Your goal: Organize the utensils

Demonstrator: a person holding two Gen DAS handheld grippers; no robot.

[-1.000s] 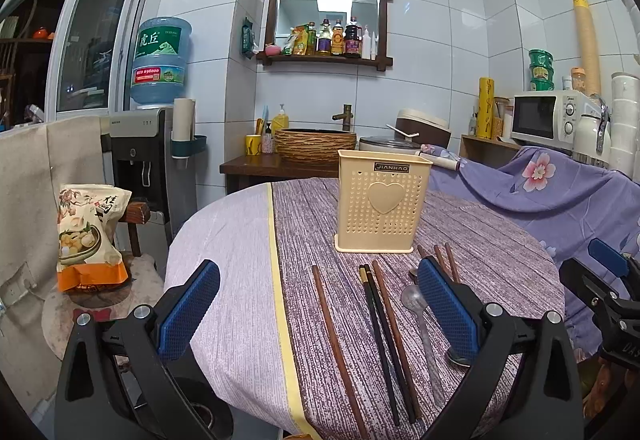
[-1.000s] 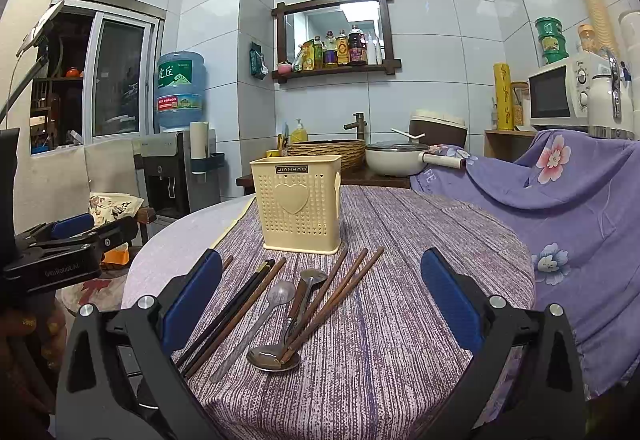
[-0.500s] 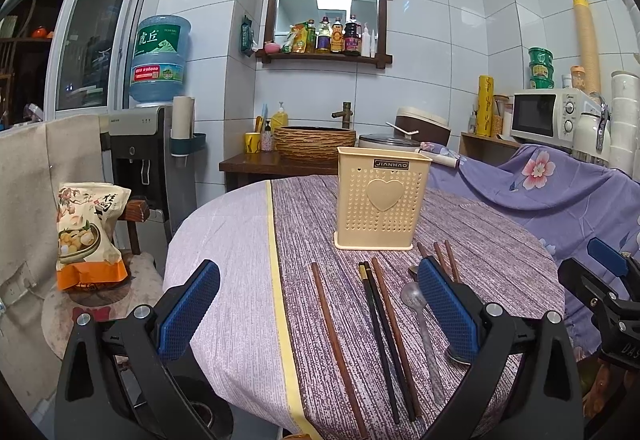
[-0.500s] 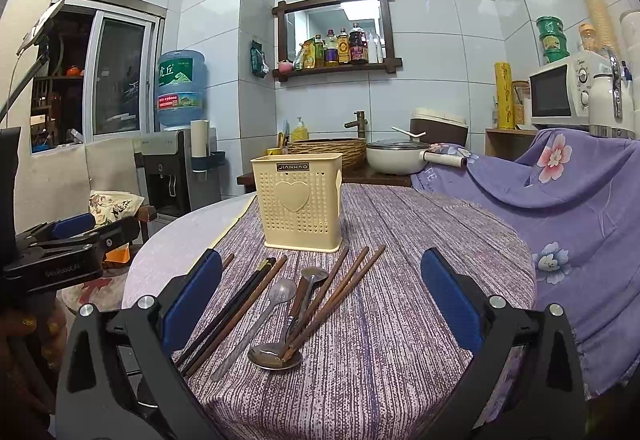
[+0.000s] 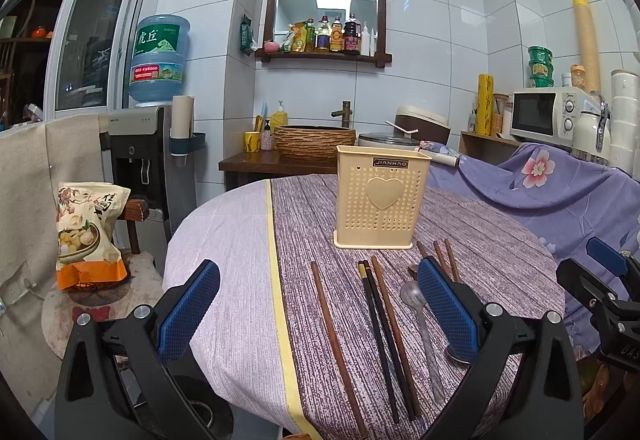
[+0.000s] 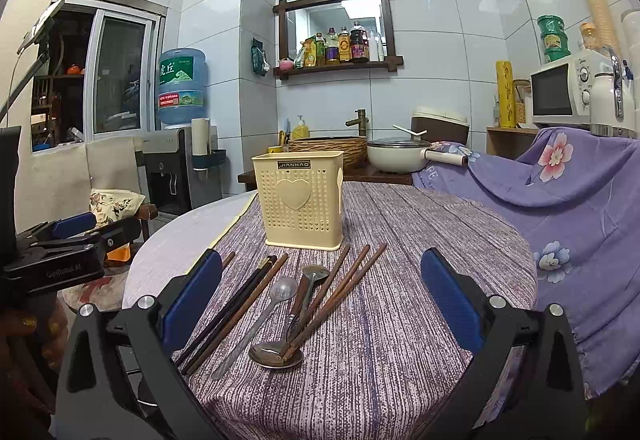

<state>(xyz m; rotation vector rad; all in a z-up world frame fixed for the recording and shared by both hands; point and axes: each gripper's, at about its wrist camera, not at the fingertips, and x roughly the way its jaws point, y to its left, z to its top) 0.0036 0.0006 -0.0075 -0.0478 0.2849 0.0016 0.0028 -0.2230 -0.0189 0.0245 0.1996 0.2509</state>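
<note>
A cream perforated utensil holder (image 5: 381,202) (image 6: 300,200) stands upright on the round table. In front of it lie loose utensils: brown chopsticks (image 5: 335,340) (image 6: 344,294), black chopsticks (image 5: 380,336) (image 6: 234,304), and metal spoons (image 5: 420,320) (image 6: 276,354). My left gripper (image 5: 316,304) hovers open over the table's near left part, nothing between its blue pads. Over the near edge, my right gripper (image 6: 322,298) is open and empty, with the spoons and chopsticks lying between and beyond its fingers. Each gripper shows at the edge of the other's view.
The table (image 5: 224,260) wears a purple striped cloth (image 6: 392,312) with a yellow edge. A snack bag (image 5: 86,232) sits on a stool at left. A water dispenser (image 5: 156,136), a sink counter, a pot (image 6: 394,154) and a microwave (image 5: 550,116) stand behind.
Nothing has visibly changed apart from a very slight shift of both views; both grippers stay open and the utensils lie still.
</note>
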